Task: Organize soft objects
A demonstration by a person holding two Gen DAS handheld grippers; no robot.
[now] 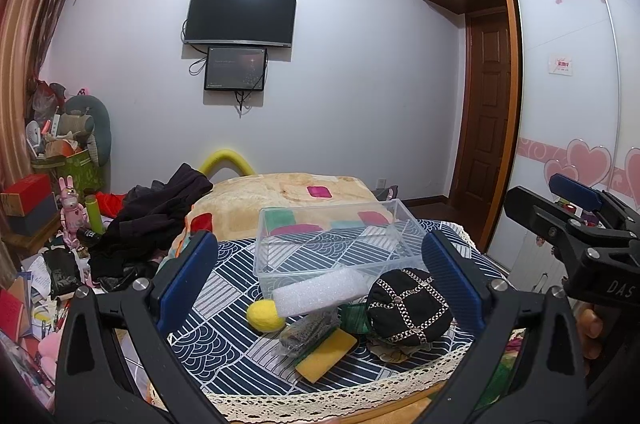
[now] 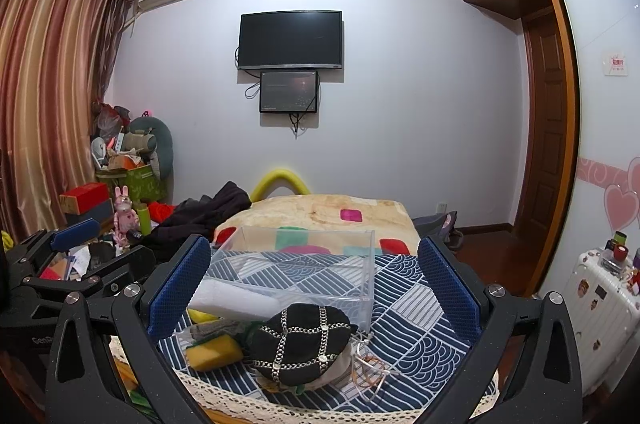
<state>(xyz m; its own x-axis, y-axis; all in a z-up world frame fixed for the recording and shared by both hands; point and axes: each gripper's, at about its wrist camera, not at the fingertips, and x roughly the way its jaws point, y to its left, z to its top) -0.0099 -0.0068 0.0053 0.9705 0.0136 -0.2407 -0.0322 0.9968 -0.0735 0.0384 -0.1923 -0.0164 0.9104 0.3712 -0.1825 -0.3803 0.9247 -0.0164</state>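
Two tools hover over a small table covered in a navy-and-white patterned cloth, with a clear plastic box as the landmark near its middle. The left tool has its blue-padded fingers spread wide and holds nothing; the right tool is likewise spread and empty, seen from the left camera off to the box's right.

All the soft things lie outside the box, bunched against its near wall. A white foam block leans on that wall. Just left of the foam sits a yellow felt ball. In front of the box lies a yellow sponge with a grey scrubby wad on top of it, possibly steel wool in a clear wrapper. At the box's near right corner rests a black pouch crossed with silver chain, lying partly on something green that is mostly hidden. Beyond the box, a bed with a beige blanket stretches toward the wall.
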